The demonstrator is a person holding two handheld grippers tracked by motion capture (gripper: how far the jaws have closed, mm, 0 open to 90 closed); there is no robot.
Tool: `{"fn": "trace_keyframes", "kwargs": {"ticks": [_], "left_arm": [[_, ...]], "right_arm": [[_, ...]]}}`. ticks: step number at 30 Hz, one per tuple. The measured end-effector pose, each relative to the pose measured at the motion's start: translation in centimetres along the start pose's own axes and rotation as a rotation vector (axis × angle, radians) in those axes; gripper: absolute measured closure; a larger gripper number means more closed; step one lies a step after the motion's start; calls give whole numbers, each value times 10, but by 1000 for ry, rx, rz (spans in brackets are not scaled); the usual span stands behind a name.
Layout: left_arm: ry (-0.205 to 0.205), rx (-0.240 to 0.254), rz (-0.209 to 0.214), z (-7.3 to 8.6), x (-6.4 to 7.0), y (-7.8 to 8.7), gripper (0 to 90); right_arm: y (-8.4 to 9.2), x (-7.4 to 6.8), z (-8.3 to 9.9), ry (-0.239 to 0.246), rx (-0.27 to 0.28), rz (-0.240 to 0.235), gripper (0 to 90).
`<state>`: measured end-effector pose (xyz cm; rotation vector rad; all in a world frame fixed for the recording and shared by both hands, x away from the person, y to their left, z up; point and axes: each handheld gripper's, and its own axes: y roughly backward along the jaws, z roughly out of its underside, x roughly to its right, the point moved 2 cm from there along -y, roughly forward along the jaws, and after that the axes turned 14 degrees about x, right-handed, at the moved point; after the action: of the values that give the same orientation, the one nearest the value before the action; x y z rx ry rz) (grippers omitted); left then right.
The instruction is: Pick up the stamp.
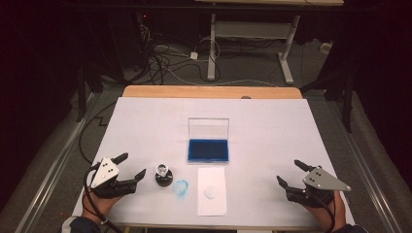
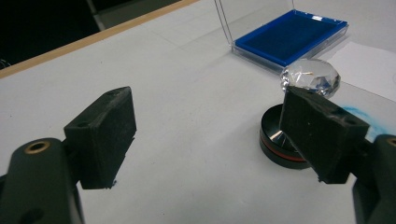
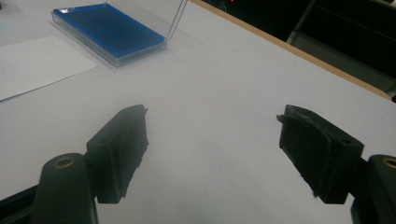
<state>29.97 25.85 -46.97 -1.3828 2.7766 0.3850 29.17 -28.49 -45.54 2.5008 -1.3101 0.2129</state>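
Observation:
A clear faceted crystal stamp (image 1: 163, 171) (image 2: 310, 77) stands on a round black base (image 2: 279, 142) near the table's front left. Just left of it my left gripper (image 1: 131, 166) (image 2: 210, 135) is open, its jaws empty; in the left gripper view the stamp sits behind the right jaw. An open case with a blue ink pad (image 1: 208, 150) (image 2: 290, 35) (image 3: 108, 31) lies at the centre, its clear lid upright. A white paper sheet (image 1: 212, 191) (image 3: 35, 63) lies in front of it. My right gripper (image 1: 290, 174) (image 3: 212, 154) is open at the front right over bare table.
A blue ink smear (image 1: 180, 188) marks the white table cover (image 1: 272, 131) between the stamp and the paper. The wooden table edge (image 1: 209, 91) runs along the back. Cables and a desk frame (image 1: 286, 63) lie on the floor beyond.

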Motion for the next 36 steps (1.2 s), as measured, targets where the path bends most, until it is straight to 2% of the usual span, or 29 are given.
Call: {"fn": "trace_keyframes", "kwargs": {"ticks": [17, 22, 30, 36], "left_arm": [[-23, -17, 21, 0, 1, -7, 176], [-27, -27, 34, 1, 2, -6, 177], [-36, -26, 31, -1, 2, -1, 177], [-24, -20, 39, -4, 1, 6, 175]], "right_arm": [[3, -2, 3, -1, -27, 5, 230], [0, -1, 3, 8, -32, 0, 230], [-2, -3, 3, 15, -40, -4, 231], [-3, -4, 3, 11, -44, -7, 234]]}}
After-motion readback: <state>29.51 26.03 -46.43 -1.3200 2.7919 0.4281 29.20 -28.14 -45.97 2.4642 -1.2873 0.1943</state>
